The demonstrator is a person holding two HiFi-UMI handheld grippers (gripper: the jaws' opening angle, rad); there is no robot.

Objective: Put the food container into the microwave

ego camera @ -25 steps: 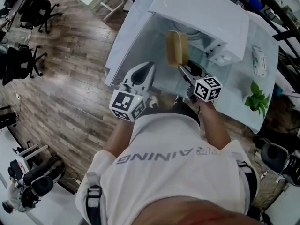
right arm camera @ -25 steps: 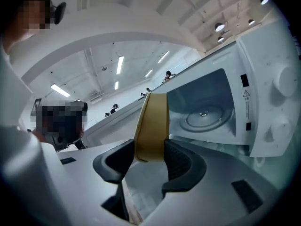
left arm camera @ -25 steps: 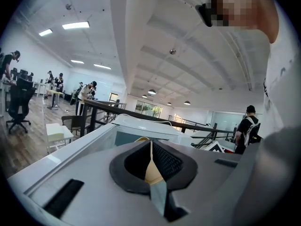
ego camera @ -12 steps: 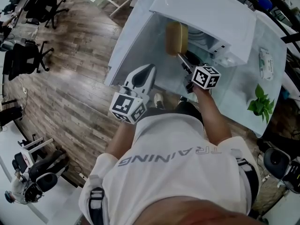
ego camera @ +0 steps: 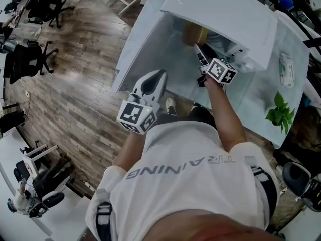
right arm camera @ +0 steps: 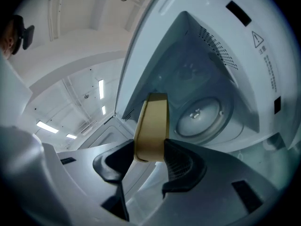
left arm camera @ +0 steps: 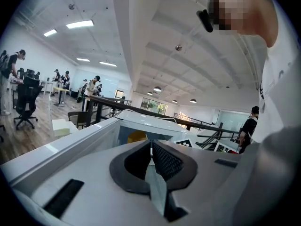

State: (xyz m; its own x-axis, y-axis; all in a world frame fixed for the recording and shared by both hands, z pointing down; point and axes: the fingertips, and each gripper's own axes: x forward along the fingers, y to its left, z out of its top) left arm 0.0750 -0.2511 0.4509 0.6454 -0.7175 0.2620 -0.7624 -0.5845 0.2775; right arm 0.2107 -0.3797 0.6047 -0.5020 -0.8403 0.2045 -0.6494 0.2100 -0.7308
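Note:
The tan food container (right arm camera: 151, 126) is held on edge in my right gripper (right arm camera: 149, 154), which is shut on it. In the head view the container (ego camera: 193, 32) is partly under the top of the white microwave (ego camera: 220, 14), at its open mouth. The right gripper view looks into the cavity, with the round glass turntable (right arm camera: 200, 114) just beyond the container. My left gripper (ego camera: 149, 87) hangs low by my body, away from the microwave. Its jaws (left arm camera: 150, 157) are closed together with nothing between them.
The microwave stands on a pale glass-topped table (ego camera: 256, 92). A small green plant (ego camera: 278, 107) and a white packet (ego camera: 286, 69) lie at the table's right. Wooden floor (ego camera: 75, 84) with office chairs (ego camera: 25, 59) stretches to the left.
My right gripper has carried the container forward and up, from in front of the microwave into its opening. The left gripper has stayed where it was.

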